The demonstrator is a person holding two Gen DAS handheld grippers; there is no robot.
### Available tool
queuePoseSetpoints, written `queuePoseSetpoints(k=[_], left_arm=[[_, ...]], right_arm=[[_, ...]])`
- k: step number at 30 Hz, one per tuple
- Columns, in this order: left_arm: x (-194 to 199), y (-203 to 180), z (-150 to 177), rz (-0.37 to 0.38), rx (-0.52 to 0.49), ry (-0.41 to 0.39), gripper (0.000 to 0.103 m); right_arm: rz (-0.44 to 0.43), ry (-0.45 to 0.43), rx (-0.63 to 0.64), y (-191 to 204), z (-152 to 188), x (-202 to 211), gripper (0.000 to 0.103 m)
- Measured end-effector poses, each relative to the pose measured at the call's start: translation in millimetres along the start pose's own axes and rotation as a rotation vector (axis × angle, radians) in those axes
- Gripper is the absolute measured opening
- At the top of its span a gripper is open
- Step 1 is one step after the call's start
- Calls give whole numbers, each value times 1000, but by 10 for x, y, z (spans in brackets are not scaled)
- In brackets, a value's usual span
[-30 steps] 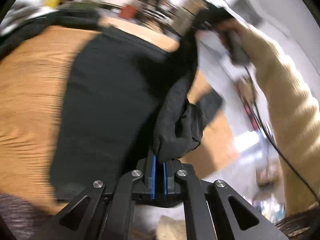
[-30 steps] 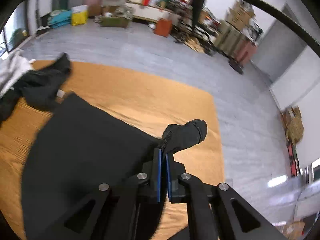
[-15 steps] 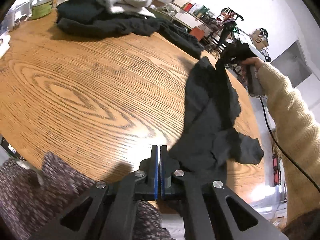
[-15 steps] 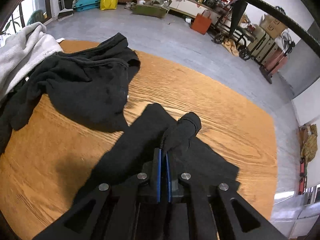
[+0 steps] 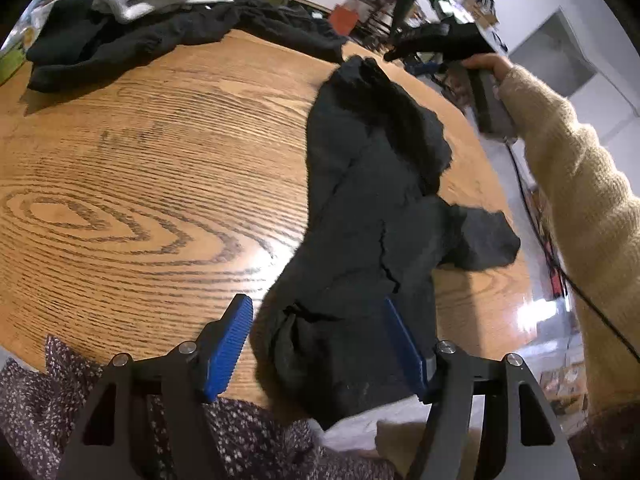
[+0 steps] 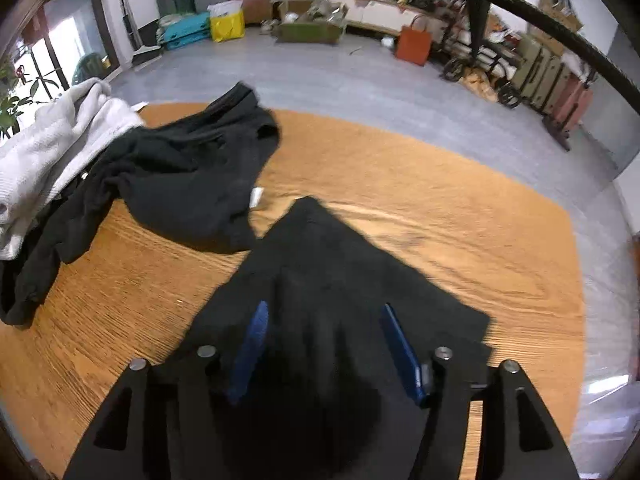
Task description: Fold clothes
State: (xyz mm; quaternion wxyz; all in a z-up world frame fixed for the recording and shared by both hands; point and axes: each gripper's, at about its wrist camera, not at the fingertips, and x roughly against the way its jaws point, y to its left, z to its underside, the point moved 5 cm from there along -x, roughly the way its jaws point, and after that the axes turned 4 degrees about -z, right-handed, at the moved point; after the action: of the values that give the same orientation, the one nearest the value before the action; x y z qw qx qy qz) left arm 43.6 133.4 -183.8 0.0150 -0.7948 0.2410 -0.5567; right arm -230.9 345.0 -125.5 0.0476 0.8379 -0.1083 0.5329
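The black garment (image 5: 372, 216) lies crumpled on the wooden counter (image 5: 132, 184), its near end cut off at the bottom of the frame. Both the left gripper (image 5: 318, 348) and the right gripper (image 6: 320, 352) have jaws opening, cloth loose between them, ungripped. In the right wrist view the cloth's lower centre is blurred.

Large open room, part storeroom, part living space. Round oak-grain bench (image 6: 400, 208) strewn with laundry: black garments (image 6: 192, 184), white towel-like cloth (image 6: 52, 148). Grey floor (image 6: 360, 88) beyond. Far wall lined with clutter: cardboard boxes (image 6: 308, 28), yellow bag (image 6: 228, 26), orange paper bag (image 6: 414, 44), teal bundles (image 6: 184, 32), wheeled rack of suitcases (image 6: 540, 68). Window with potted plant (image 6: 16, 92) at left edge.
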Motion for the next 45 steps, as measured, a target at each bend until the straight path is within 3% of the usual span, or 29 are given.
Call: queuePoseSetpoints(k=[1,3,5,11,12,14,15,17,21,22,27,31,35,36,37,38,41,42,43,44,45], left_arm=[[-30,-31,19,-52,-36,14,68],[-127,-107,65,-82,-71,40,68],[-212,-217,90,-33,-76,60,68],[-272,-443,-106,-135,-184,-42,67],[-296,-469,-135,-121,-193,-52,63],[-338,-482,-150,-117,-203,-54,22],[-343,-470,-153,-126,-199,-60,14],[-313,-383,-158,-92,-159,-66,7],[-94,-110,-222,89,6,-125,6],[-43,-37,-237,115,36,-136,6],[-15,90,-242,89,43,-134,6],[57,270,-257,117,92,-138,6],[116,637,-199,18,146,-124,6],[115,745,-195,-39,161,-118,6],[116,854,-194,-99,175,-112,6],[131,906,-210,-113,188,-106,6],[200,881,-382,-79,171,-112,8],[203,793,-475,-82,139,-113,11],[203,699,-568,-85,106,-112,30],[163,507,-694,-56,48,-97,55],[114,367,-772,-23,9,-86,63]], right_arm=[[11,2,-5,-46,26,32,65],[23,10,-17,-127,65,58,66],[18,18,-24,-146,127,55,66],[40,51,15,-105,302,52,68],[35,55,17,-98,317,26,69],[26,65,16,-77,348,-25,73],[22,71,18,-62,361,-48,73],[25,75,27,-23,358,-107,73],[46,39,-34,-76,225,-134,73],[44,36,-65,-105,181,-146,73],[70,29,-138,-181,9,-289,73],[46,45,-198,-239,-87,-492,73],[30,82,-204,-225,-112,-750,72],[28,84,-208,-227,-111,-787,70],[16,81,-215,-230,-117,-815,63],[2,78,-223,-231,-126,-836,53],[-33,69,-212,-193,-193,-806,25],[-26,68,-193,-176,-218,-788,20],[-19,60,-178,-169,-241,-763,13],[-14,52,-168,-166,-266,-737,12],[-16,44,-175,-182,-296,-705,12]])
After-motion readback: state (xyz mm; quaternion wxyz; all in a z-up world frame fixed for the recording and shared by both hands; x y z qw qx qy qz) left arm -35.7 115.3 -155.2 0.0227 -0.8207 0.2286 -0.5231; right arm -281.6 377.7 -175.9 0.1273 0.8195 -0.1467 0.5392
